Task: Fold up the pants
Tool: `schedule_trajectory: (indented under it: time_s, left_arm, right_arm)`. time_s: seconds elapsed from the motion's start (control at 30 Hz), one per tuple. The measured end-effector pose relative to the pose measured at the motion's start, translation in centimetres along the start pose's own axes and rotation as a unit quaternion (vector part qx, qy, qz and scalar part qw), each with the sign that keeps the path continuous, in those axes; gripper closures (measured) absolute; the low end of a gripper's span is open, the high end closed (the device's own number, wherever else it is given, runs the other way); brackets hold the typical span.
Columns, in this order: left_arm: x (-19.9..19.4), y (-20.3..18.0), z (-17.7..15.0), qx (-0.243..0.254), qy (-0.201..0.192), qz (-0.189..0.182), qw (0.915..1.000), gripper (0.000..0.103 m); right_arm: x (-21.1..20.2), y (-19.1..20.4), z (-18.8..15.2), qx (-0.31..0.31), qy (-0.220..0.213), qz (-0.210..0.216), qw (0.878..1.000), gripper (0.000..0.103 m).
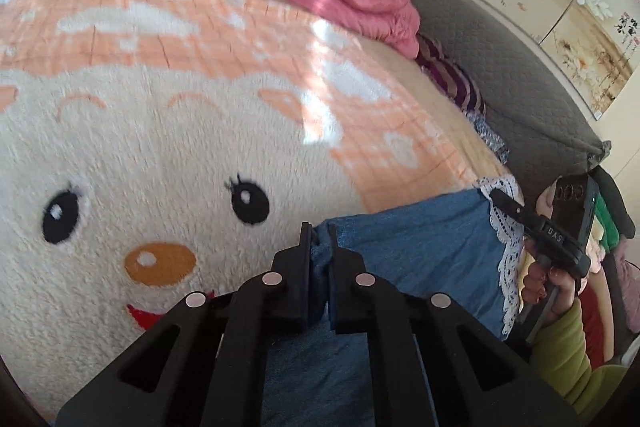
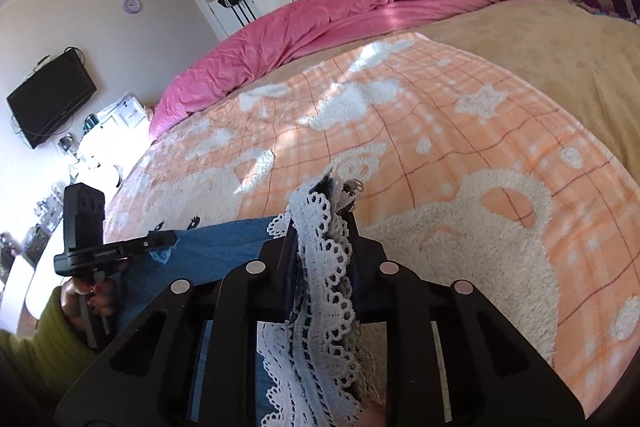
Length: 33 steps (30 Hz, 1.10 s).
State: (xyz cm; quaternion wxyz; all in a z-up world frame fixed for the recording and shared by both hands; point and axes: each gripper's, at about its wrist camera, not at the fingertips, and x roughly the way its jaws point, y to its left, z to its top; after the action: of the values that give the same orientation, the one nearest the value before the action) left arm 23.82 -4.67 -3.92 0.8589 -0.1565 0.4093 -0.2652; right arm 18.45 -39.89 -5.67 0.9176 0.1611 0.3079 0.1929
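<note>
Lying on the fleece blanket, blue pants. Left gripper, angled down, clamped on the plain edge. Right gripper, angled down, pinching the lace hem.

Pants run off the lower frame edge.

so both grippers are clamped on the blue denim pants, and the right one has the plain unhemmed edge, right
Not quite. The right gripper holds the white lace-trimmed edge of the blue denim pants, shown in the right wrist view. Both grippers are clamped, yes.
</note>
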Motion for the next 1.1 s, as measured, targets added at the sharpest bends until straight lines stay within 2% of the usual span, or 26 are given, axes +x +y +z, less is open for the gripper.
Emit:
schedule_trajectory:
  time_s: [0.07, 0.13, 0.2, 0.3, 0.4, 0.53, 0.6, 0.7, 0.8, 0.87, 1.0, 1.1]
  left_arm:
    - [-0.9, -0.6, 0.5, 0.017, -0.023, 0.015, 0.9995, 0.098]
    - [-1.3, -1.4, 0.7, 0.039, -0.04, 0.046, 0.9974, 0.098]
    - [-0.8, -1.7, 0.8, 0.053, -0.042, 0.085, 0.9941, 0.098]
    - [0.5, -0.9, 0.8, 0.054, -0.028, 0.119, 0.9911, 0.098]
    - [1.6, -0.1, 0.8, 0.043, -0.007, 0.134, 0.9901, 0.098]
    - [1.8, 0.8, 0.9, 0.03, -0.005, 0.14, 0.9897, 0.096]
    - [1.7, 1.2, 0.8, 0.023, -0.004, 0.139, 0.99, 0.094]
    - [1.4, 1.7, 0.8, 0.011, -0.008, 0.138, 0.9903, 0.094]
    - [0.9, 1.5, 0.7, 0.008, -0.01, 0.141, 0.9899, 0.094]
    - [0.4, 1.3, 0.7, 0.008, -0.012, 0.144, 0.9895, 0.094]
    - [-1.1, 0.5, 0.2, 0.018, -0.02, 0.154, 0.9876, 0.087]
    - [-2.9, -0.2, -0.3, 0.031, -0.031, 0.16, 0.9861, 0.087]
  right_arm:
    - [0.0, 0.7, 0.7, -0.016, -0.011, -0.01, 1.0, 0.089]
    - [0.9, 1.3, 1.7, -0.029, -0.002, -0.029, 0.999, 0.089]
    - [2.6, 2.0, 2.5, -0.057, 0.017, -0.06, 0.996, 0.089]
    - [5.5, 2.3, 2.6, -0.084, 0.064, -0.103, 0.989, 0.089]
    - [7.6, 1.9, 1.9, -0.097, 0.099, -0.134, 0.981, 0.089]
    - [8.2, 1.6, 1.2, -0.101, 0.108, -0.155, 0.977, 0.082]
    - [8.1, 1.2, 1.2, -0.092, 0.105, -0.165, 0.976, 0.07]
    - [7.0, 0.3, 1.4, -0.061, 0.083, -0.16, 0.982, 0.059]
    - [4.0, -0.6, 1.7, -0.024, 0.032, -0.143, 0.989, 0.055]
    - [2.1, -1.2, 1.6, -0.008, 0.007, -0.144, 0.989, 0.053]
    - [-0.8, -2.0, 0.7, 0.022, -0.015, -0.134, 0.991, 0.051]
    - [-2.5, -2.2, -0.4, 0.041, -0.022, -0.11, 0.993, 0.05]
